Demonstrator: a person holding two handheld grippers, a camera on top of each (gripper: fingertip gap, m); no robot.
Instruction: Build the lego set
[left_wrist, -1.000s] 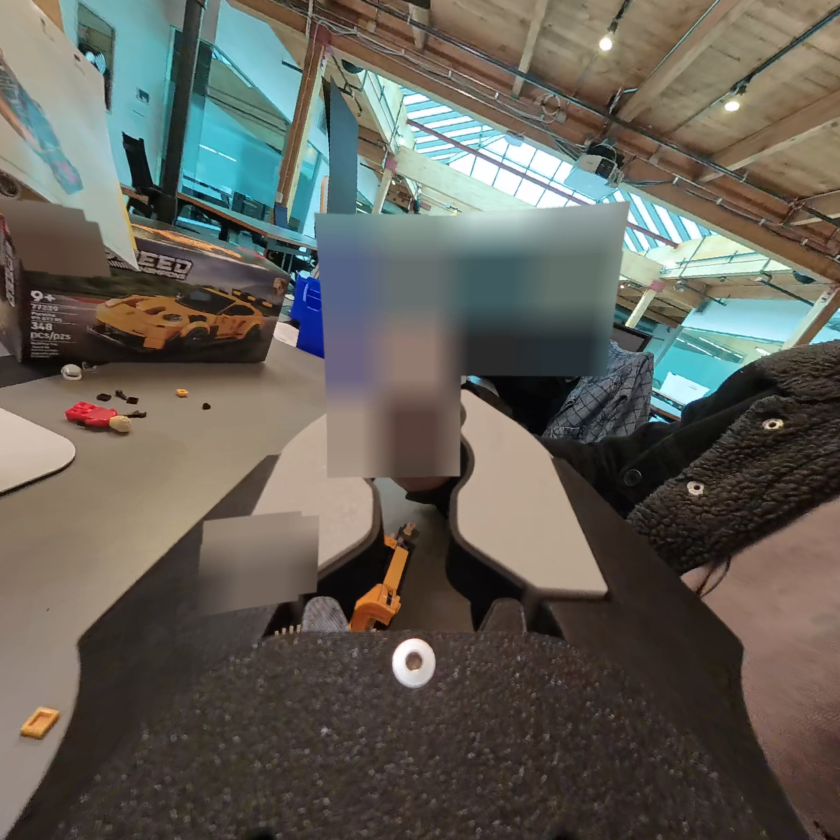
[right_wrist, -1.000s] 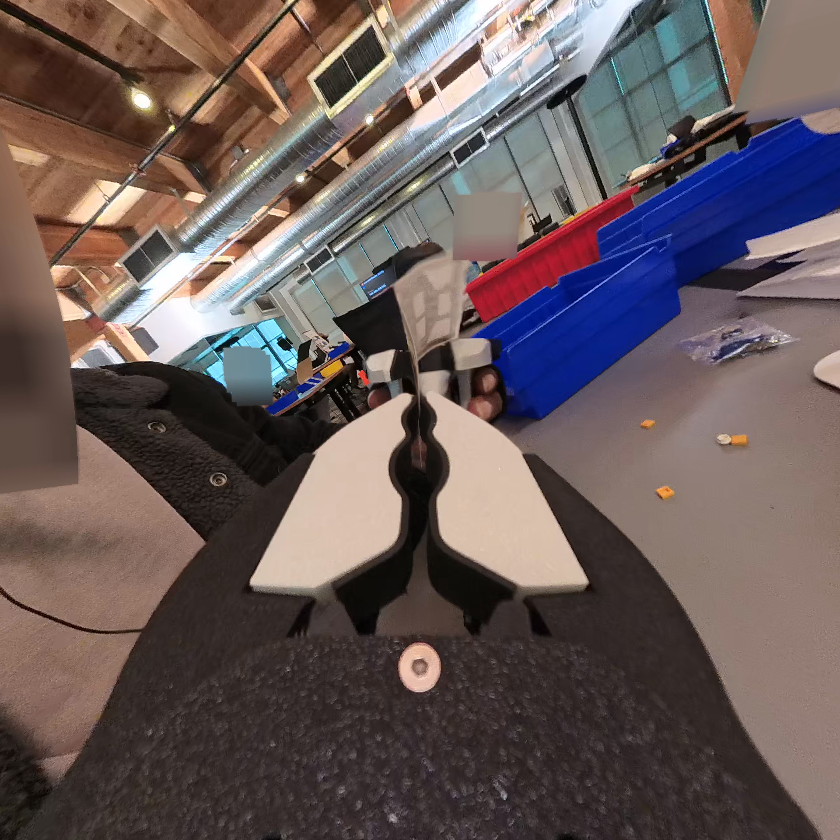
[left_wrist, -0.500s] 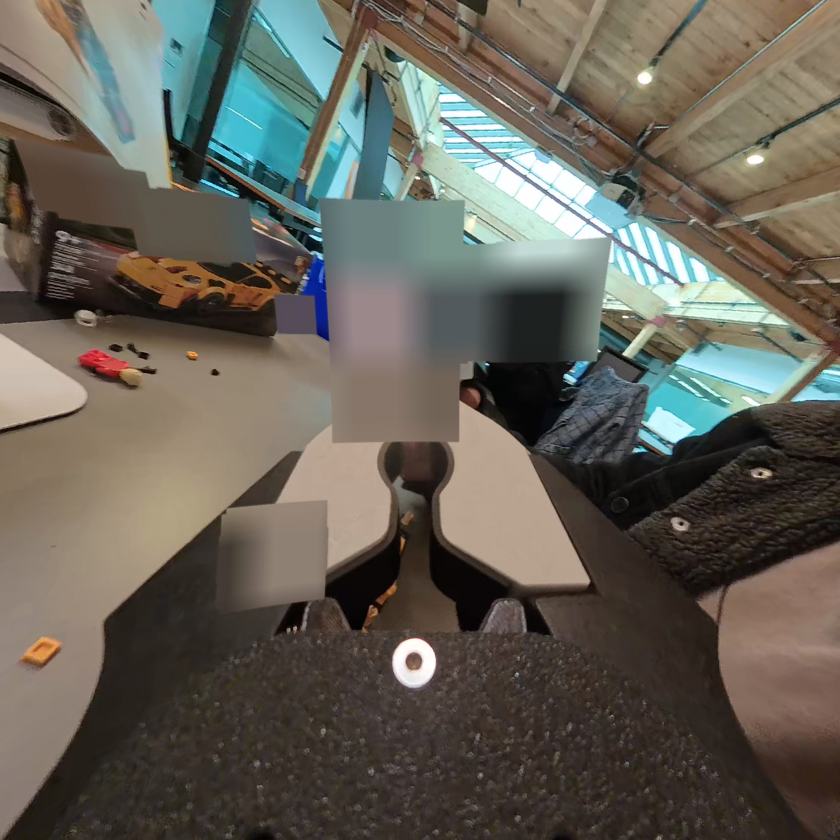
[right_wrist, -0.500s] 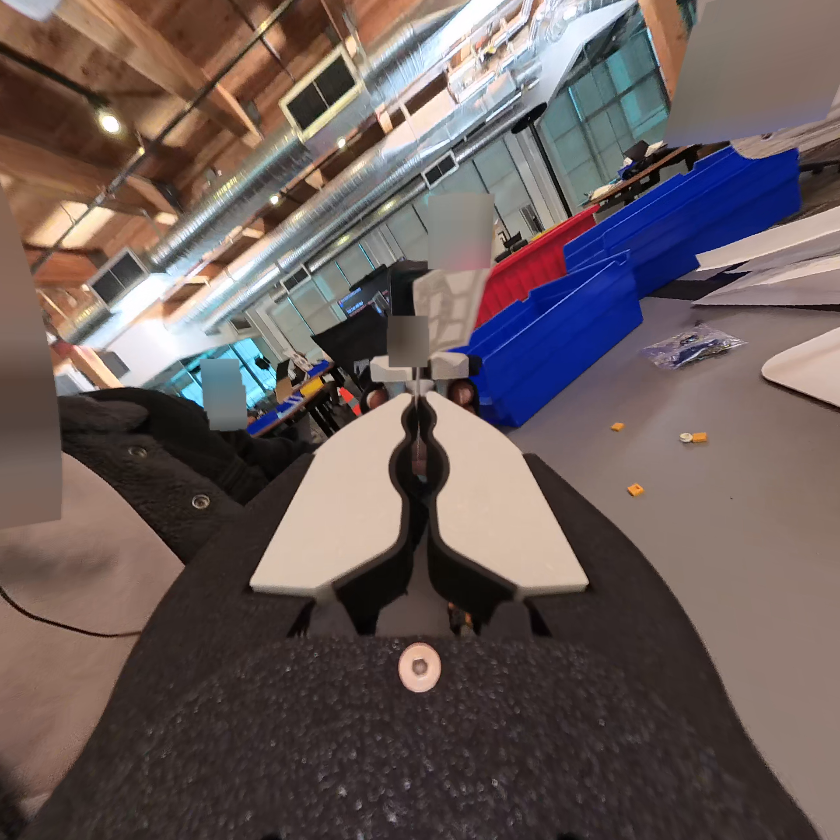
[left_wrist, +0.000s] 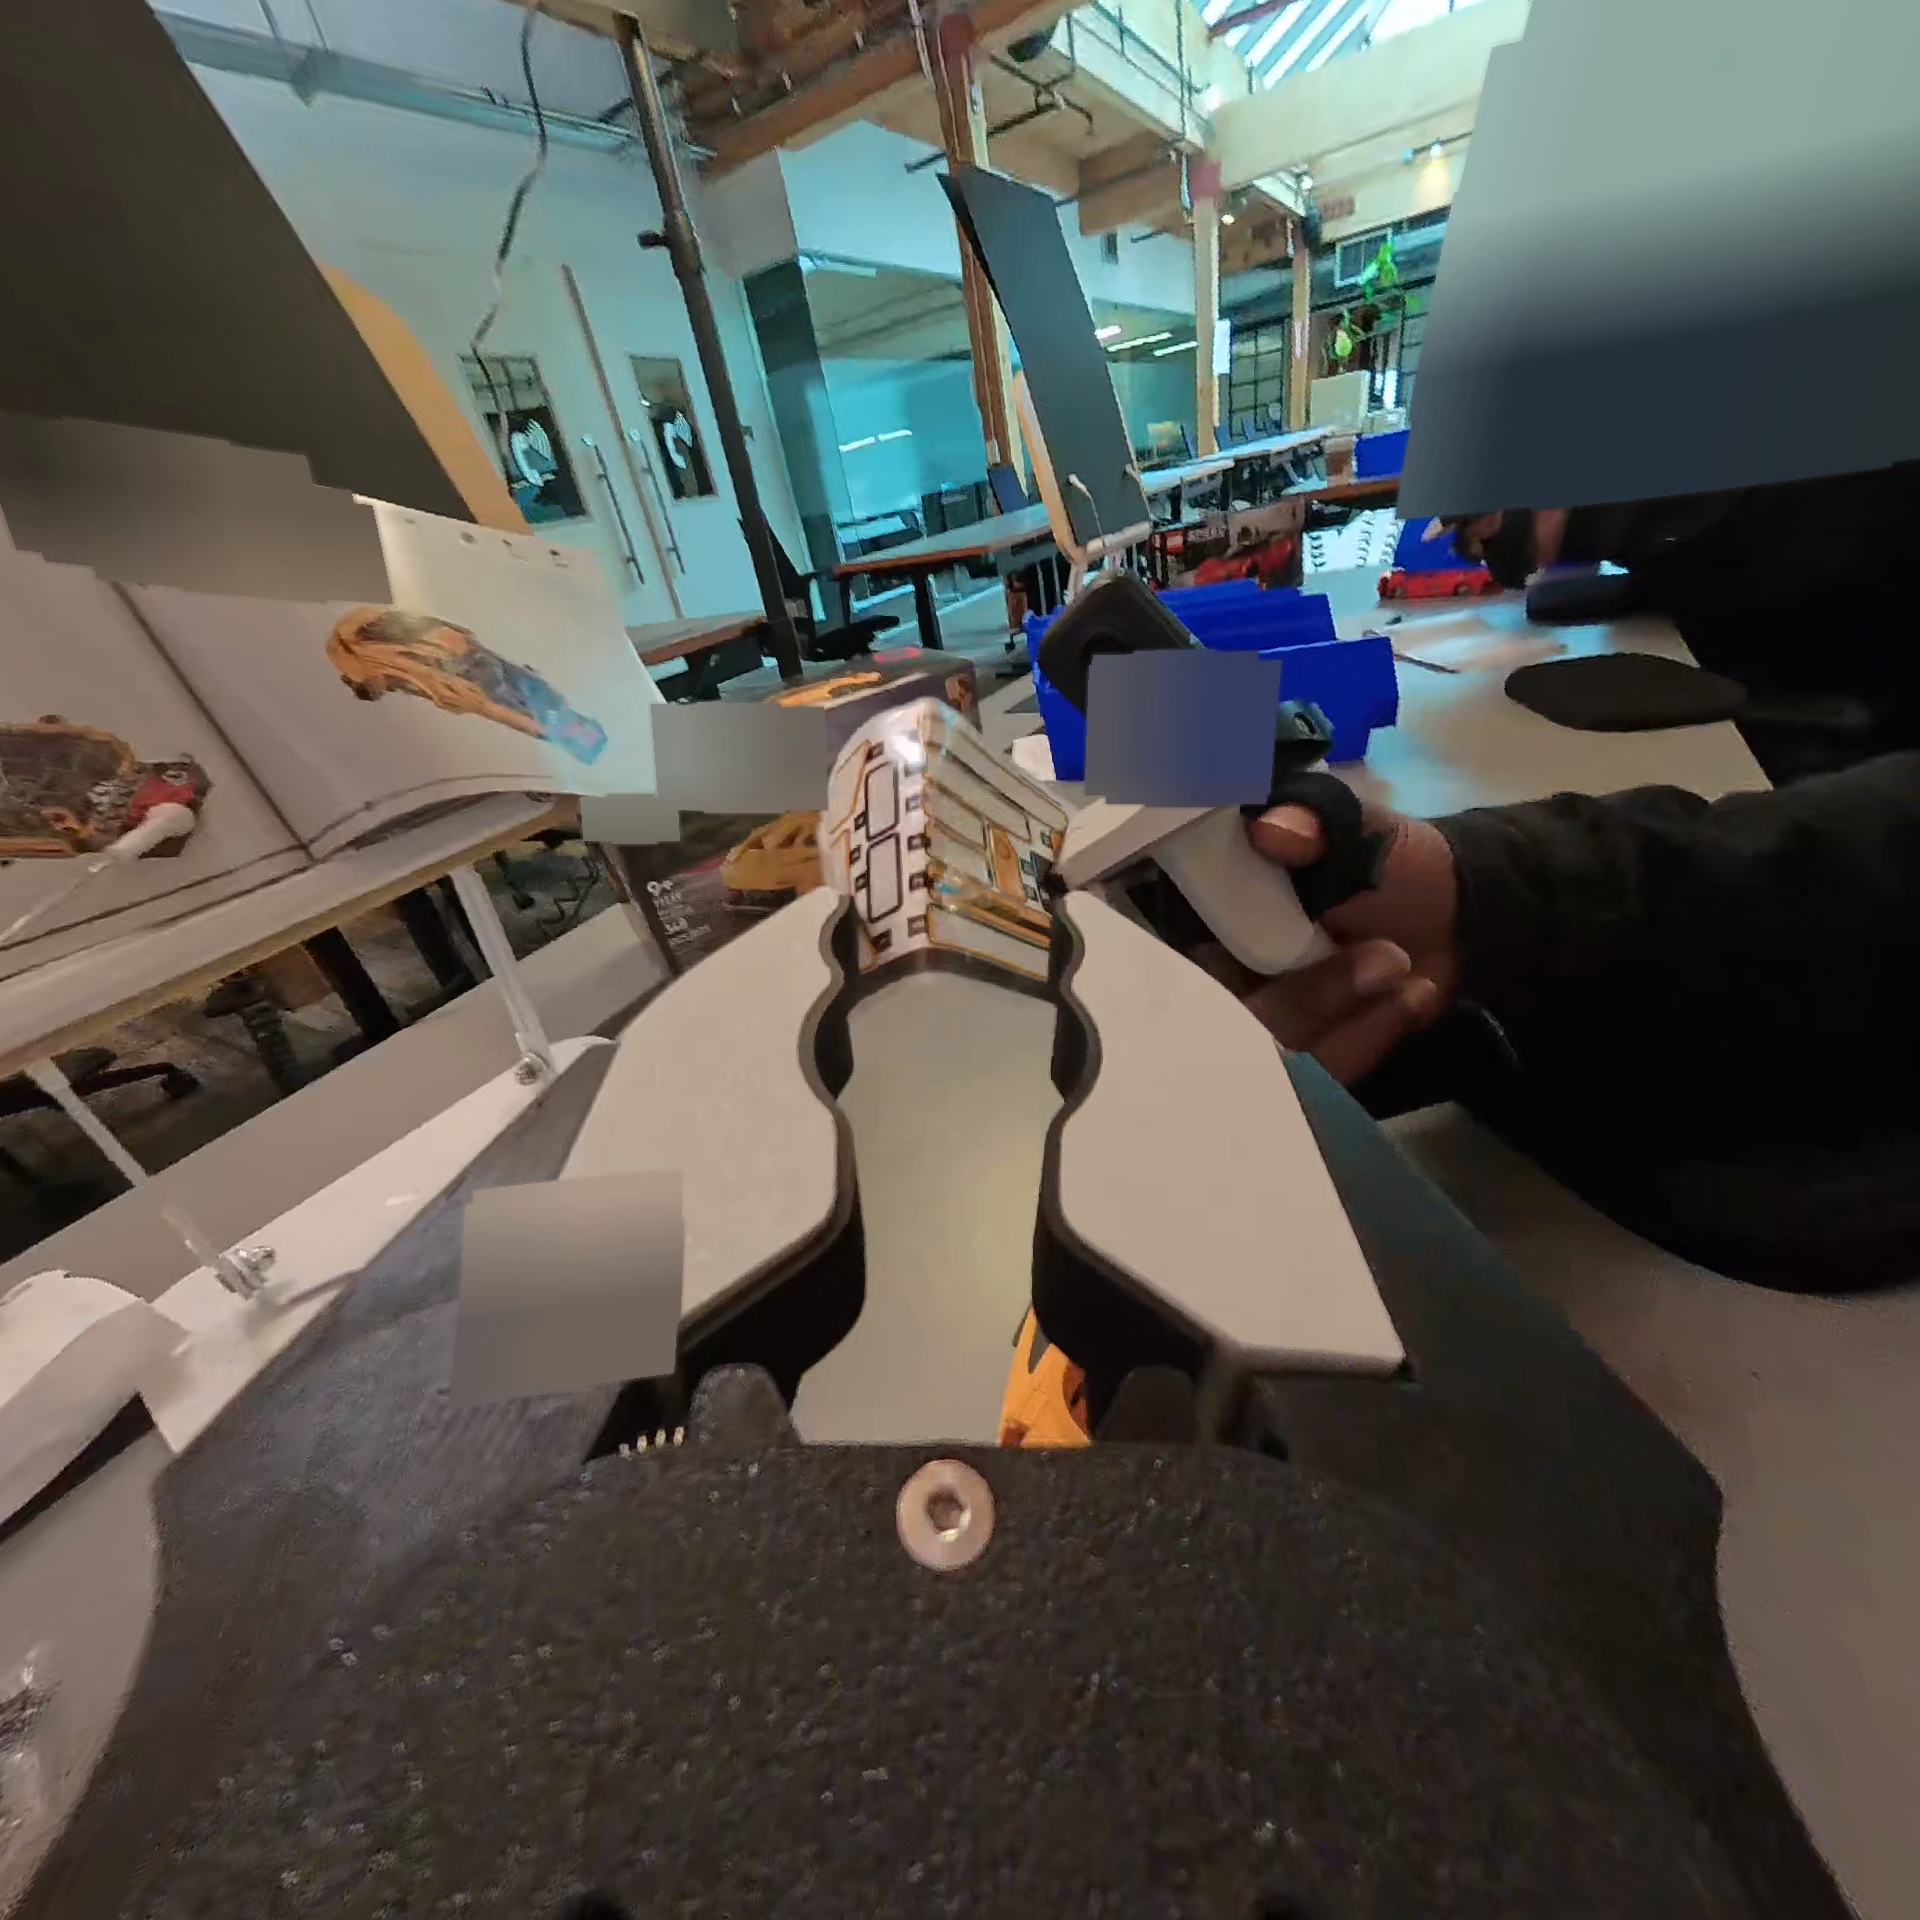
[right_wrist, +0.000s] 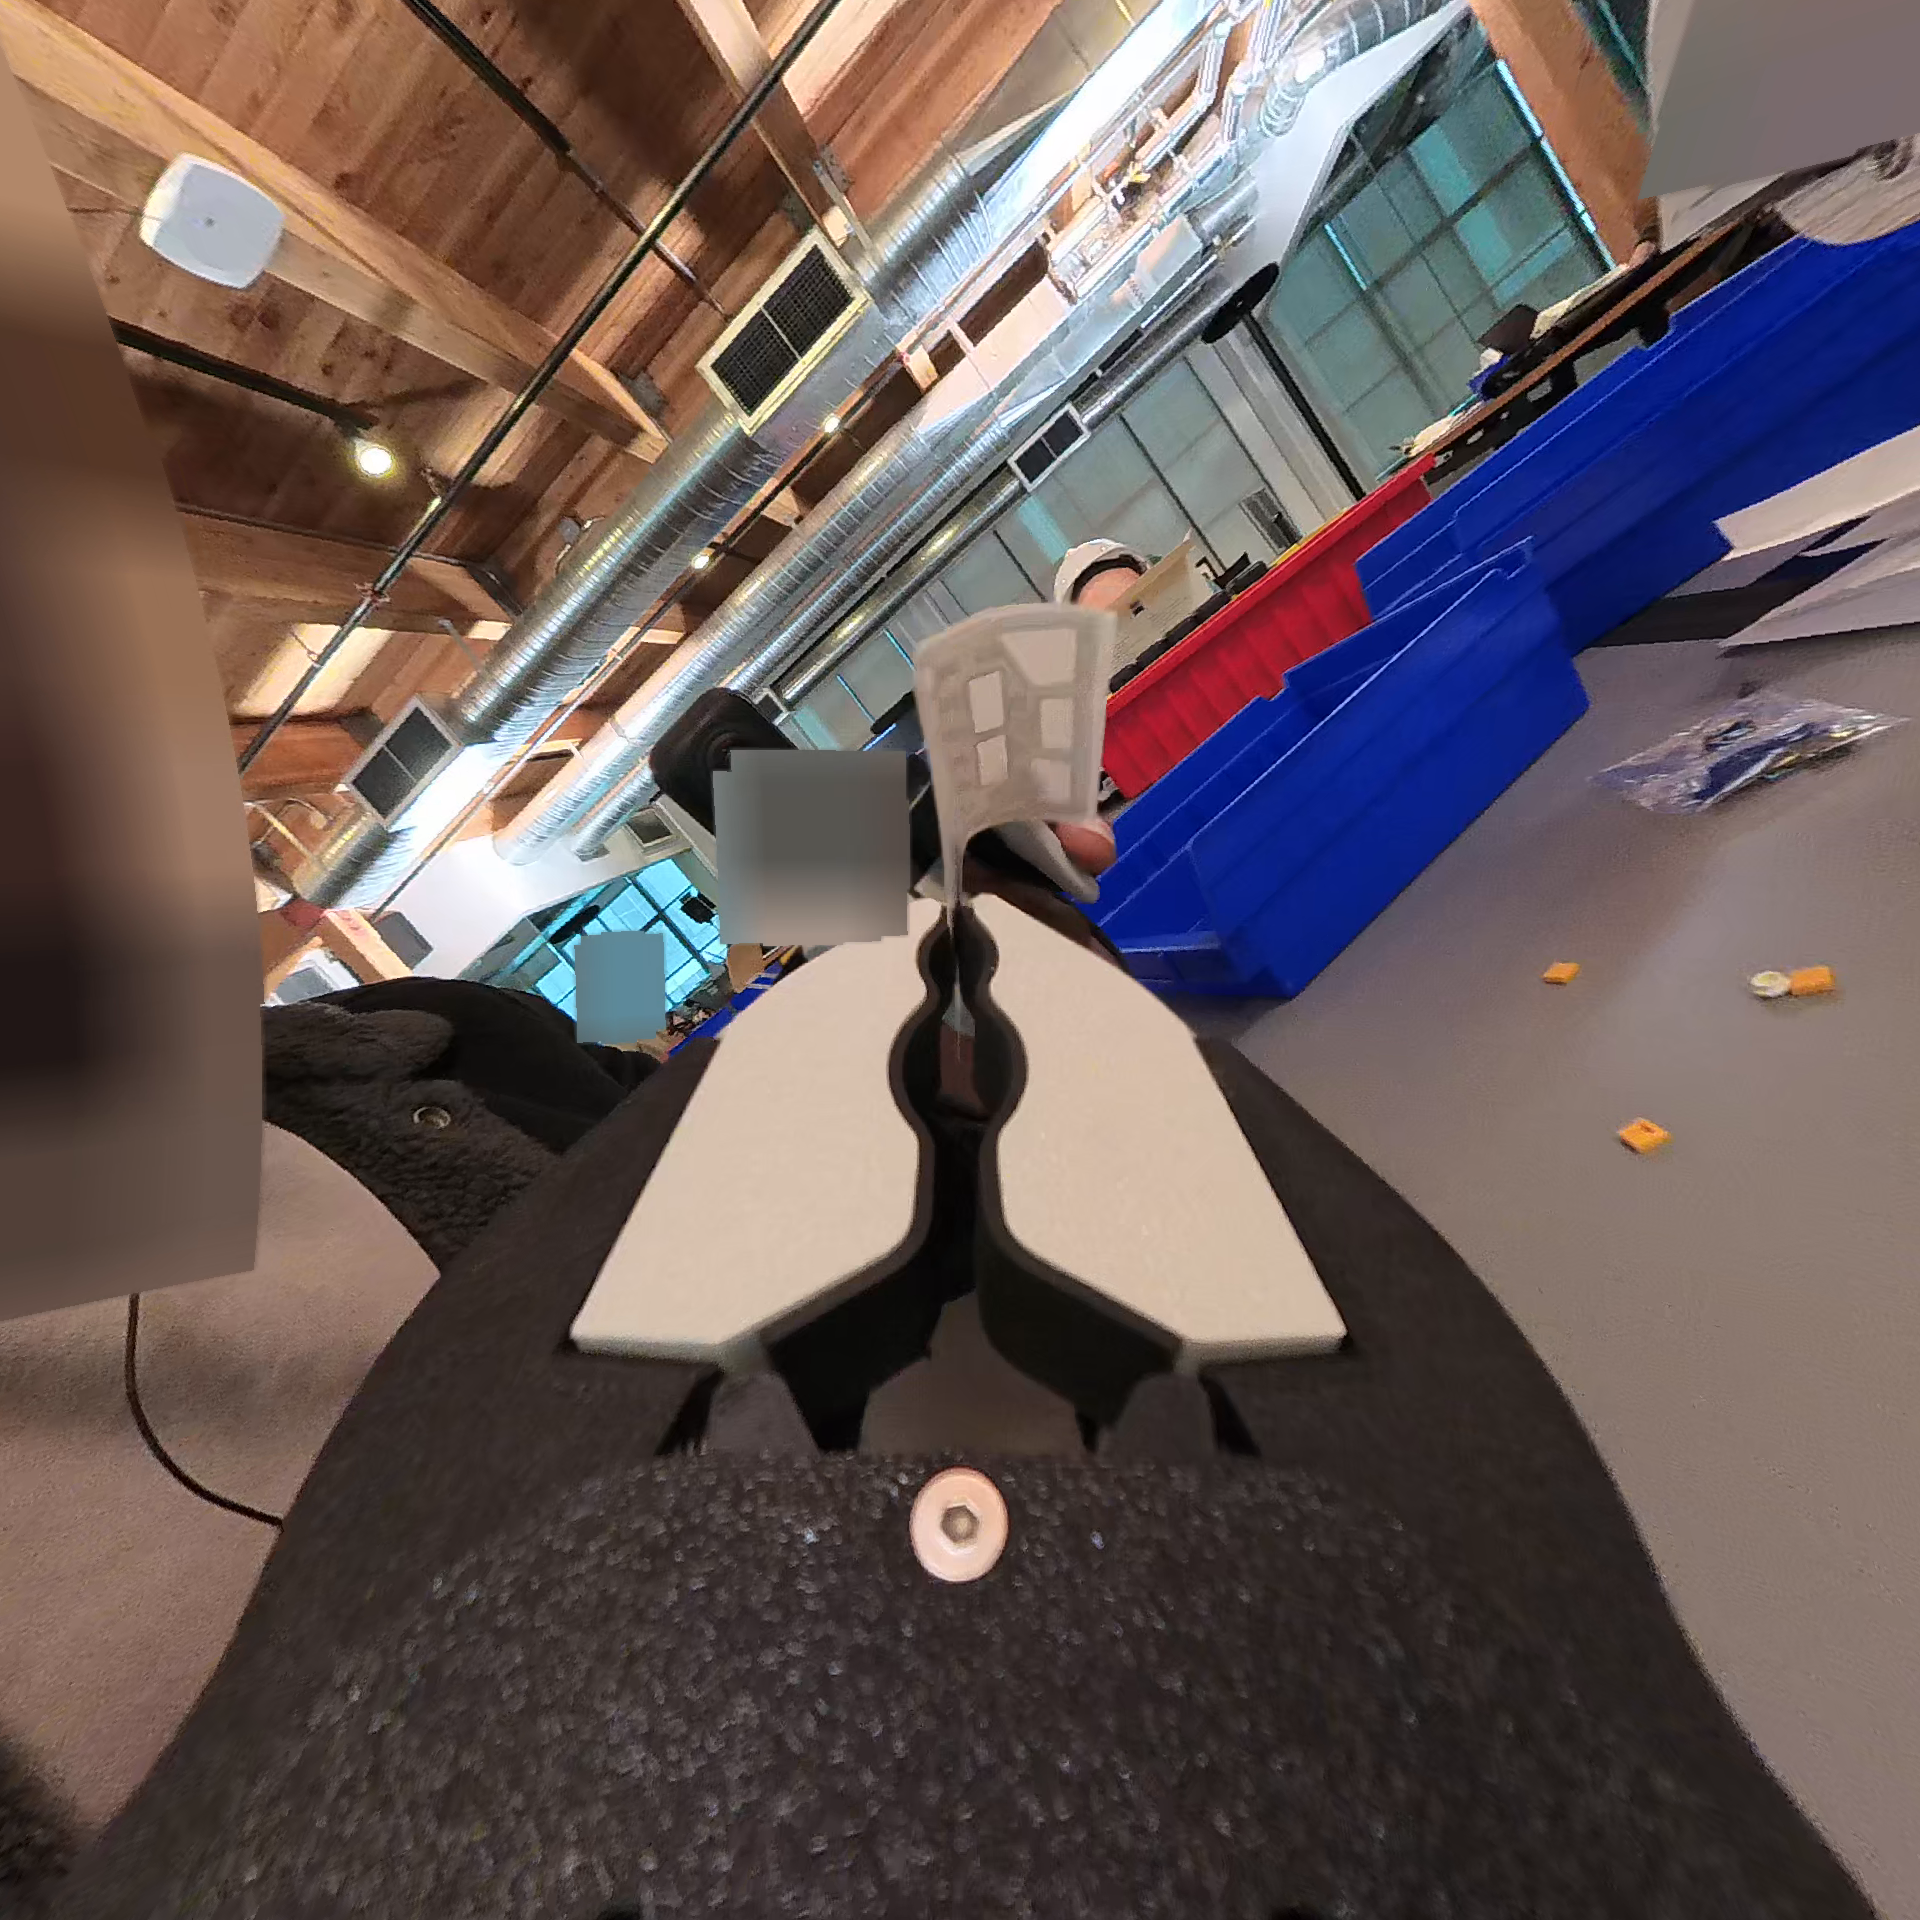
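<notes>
The right hand-held gripper (right_wrist: 951, 920) is pinching a thin white sticker sheet (right_wrist: 1013, 717) between its closed pale-grey fingertips, the sheet rising above them and curling over. The left hand-held gripper (left_wrist: 951, 920) is standing with its jaws apart; the same sheet, showing orange-outlined stickers (left_wrist: 940, 836), is hanging just beyond its fingertips, between them, but the pads are not pressing on it. A person's hand (left_wrist: 1340, 914) in a dark sleeve is gripping the right tool's white handle just to the right.

Stacked open blue plastic bins (right_wrist: 1382, 800) are sitting along the grey table (right_wrist: 1558, 1247) with a red bin (right_wrist: 1236, 644) behind; what they hold is hidden. A clear plastic bag of small dark-blue parts (right_wrist: 1735, 748) is lying near the bins. Small orange bricks (right_wrist: 1642, 1135) are lying scattered on open table surface to the right. A dark cardboard box printed with a yellow car (left_wrist: 727, 862) is standing behind the sheet, and an open white instruction booklet (left_wrist: 312, 717) is resting on a stand at the left.
</notes>
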